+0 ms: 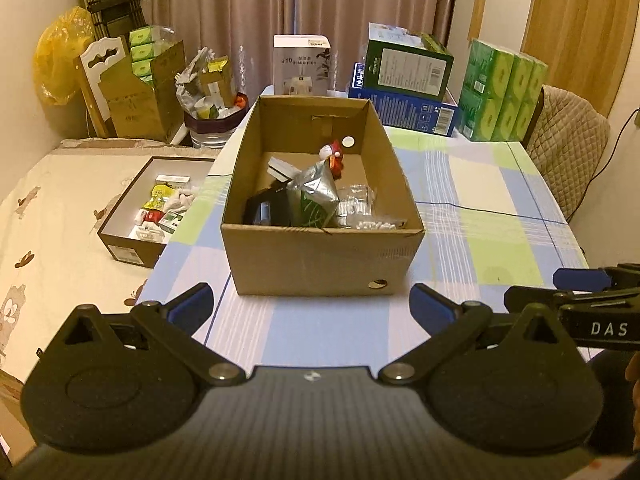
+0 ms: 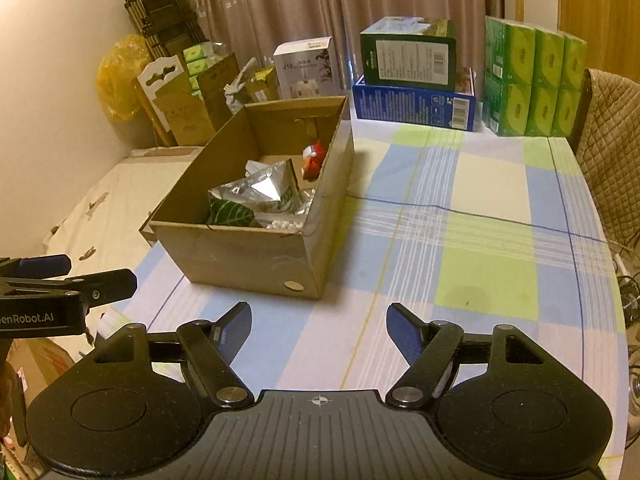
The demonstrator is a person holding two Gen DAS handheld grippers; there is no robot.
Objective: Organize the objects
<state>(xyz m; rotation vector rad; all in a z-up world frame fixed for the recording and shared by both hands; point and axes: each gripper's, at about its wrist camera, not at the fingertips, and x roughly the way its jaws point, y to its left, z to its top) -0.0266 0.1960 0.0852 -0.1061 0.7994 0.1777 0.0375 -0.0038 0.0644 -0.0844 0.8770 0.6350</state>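
An open cardboard box (image 1: 320, 256) stands on the checked tablecloth (image 1: 480, 216); the right wrist view shows the same box (image 2: 240, 256) left of centre. Inside lie a silver and green foil bag (image 1: 316, 192), a red and white toy (image 1: 334, 156), a black item (image 1: 266, 210) and a clear bag of small white pieces (image 1: 360, 212). My left gripper (image 1: 312, 304) hovers open just in front of the box, nothing between its blue pads. My right gripper (image 2: 319, 320) is open too, over bare cloth to the right of the box, empty.
A low box of small packets (image 1: 156, 204) sits on the bed (image 1: 60, 216) to the left. At the table's far edge stand a white humidifier box (image 1: 302, 66), stacked green and blue boxes (image 1: 404, 80) and green tissue packs (image 1: 500, 92). A padded chair (image 1: 568, 160) is at right.
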